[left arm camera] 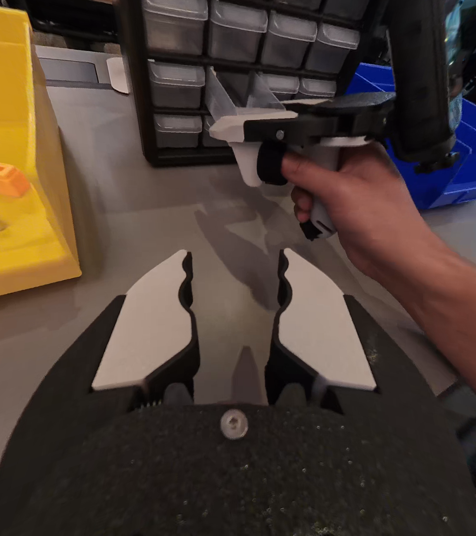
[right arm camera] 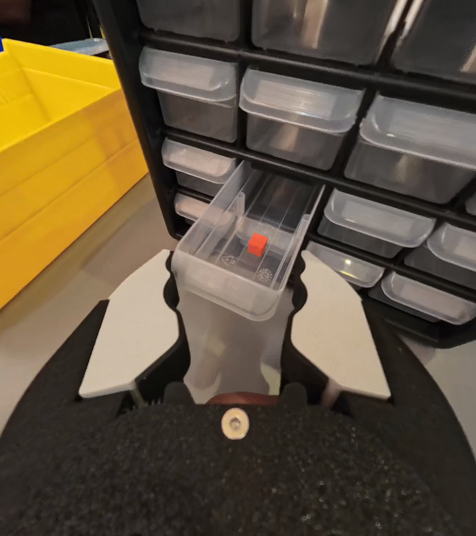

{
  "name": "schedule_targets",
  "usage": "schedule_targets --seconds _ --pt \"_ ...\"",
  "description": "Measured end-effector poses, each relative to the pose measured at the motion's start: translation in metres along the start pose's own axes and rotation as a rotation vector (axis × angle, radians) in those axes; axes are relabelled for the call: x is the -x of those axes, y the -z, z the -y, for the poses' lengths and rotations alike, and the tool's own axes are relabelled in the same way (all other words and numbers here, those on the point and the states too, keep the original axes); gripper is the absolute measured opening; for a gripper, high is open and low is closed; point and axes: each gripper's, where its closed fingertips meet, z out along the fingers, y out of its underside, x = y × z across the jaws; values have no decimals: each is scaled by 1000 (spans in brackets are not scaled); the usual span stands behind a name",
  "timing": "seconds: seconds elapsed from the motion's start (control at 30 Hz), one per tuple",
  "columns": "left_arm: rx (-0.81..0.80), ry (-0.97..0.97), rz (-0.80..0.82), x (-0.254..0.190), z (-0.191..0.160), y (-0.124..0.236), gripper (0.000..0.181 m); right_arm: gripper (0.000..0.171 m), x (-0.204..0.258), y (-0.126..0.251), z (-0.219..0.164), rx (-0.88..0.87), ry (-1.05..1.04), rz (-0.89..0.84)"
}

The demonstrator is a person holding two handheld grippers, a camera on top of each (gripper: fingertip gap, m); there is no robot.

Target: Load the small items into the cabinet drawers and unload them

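One small red cube (right arm camera: 257, 243) lies in the pulled-out clear plastic drawer (right arm camera: 225, 281); both the right claw (right arm camera: 235, 266) and the left claw (left arm camera: 235, 261) are spread and empty, and more items wait in the yellow plastic bin (left arm camera: 13, 252).

Smooth grey table (left arm camera: 149, 220). On top, to the left, a yellow bin (left arm camera: 13, 121). In the middle, at the back, a black cabinet (right arm camera: 132, 121) full of clear little drawers. To the right, a blue bin (left arm camera: 474, 162). Behind the yellow bin, a flat grey thing (left arm camera: 68, 69), too blurry to name.
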Motion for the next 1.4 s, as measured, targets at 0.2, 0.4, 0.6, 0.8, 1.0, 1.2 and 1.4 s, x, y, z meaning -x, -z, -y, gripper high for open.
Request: schedule_targets --seconds 0.2,0.4,0.6,0.8,1.0,1.2,1.4 --pt "27 86 -59 2 -4 -1 56 81 13 11 -27 82 25 55" --pt "-28 75 -186 -18 8 2 56 27 29 38 -30 36 -7 116" --pt "-9 33 -213 -32 4 0 56 31 28 18 -15 20 -11 115" --pt "20 43 -202 -25 -2 -3 56 31 15 -2 -2 34 18 88" --pt "46 71 -209 -22 -6 -5 56 36 -2 -21 6 55 33 62" --pt "51 61 -198 -20 -7 -5 56 39 -9 -30 10 52 47 49" --pt "60 73 -200 -18 -8 -6 56 40 -8 -31 9 61 74 67"
